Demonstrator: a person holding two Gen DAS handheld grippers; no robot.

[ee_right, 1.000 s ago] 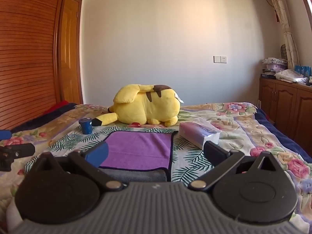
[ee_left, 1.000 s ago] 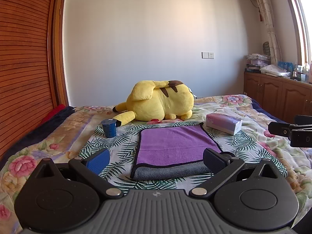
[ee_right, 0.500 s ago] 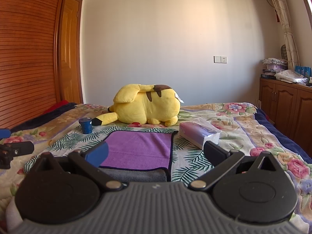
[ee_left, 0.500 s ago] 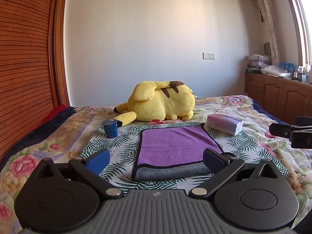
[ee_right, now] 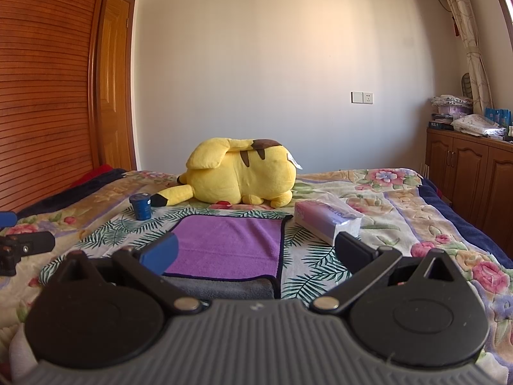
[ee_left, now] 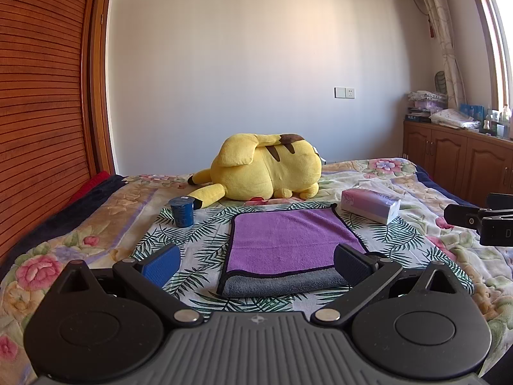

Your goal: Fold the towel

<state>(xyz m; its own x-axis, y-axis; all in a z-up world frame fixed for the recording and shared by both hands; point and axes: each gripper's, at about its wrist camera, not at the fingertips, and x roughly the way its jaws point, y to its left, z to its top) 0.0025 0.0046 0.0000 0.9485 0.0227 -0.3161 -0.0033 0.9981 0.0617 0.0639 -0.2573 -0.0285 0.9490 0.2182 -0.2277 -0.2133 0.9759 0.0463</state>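
A purple towel (ee_left: 288,237) with a black border and a grey underside lies flat on the bed, its near grey edge folded under; it also shows in the right wrist view (ee_right: 227,243). My left gripper (ee_left: 255,261) is open and empty, held just short of the towel's near edge. My right gripper (ee_right: 255,252) is open and empty, near the towel's near right corner. The right gripper's fingers (ee_left: 474,221) show at the right edge of the left wrist view; the left gripper's fingers (ee_right: 22,247) show at the left edge of the right wrist view.
A yellow plush toy (ee_left: 266,173) lies behind the towel. A blue cup (ee_left: 182,211) stands to the towel's left. A tissue pack (ee_left: 370,205) lies to its right. A wooden wardrobe (ee_left: 41,112) is on the left, cabinets (ee_left: 455,160) on the right.
Both grippers have stayed open and almost still; the left wrist view has shifted very slightly. The towel has not moved.
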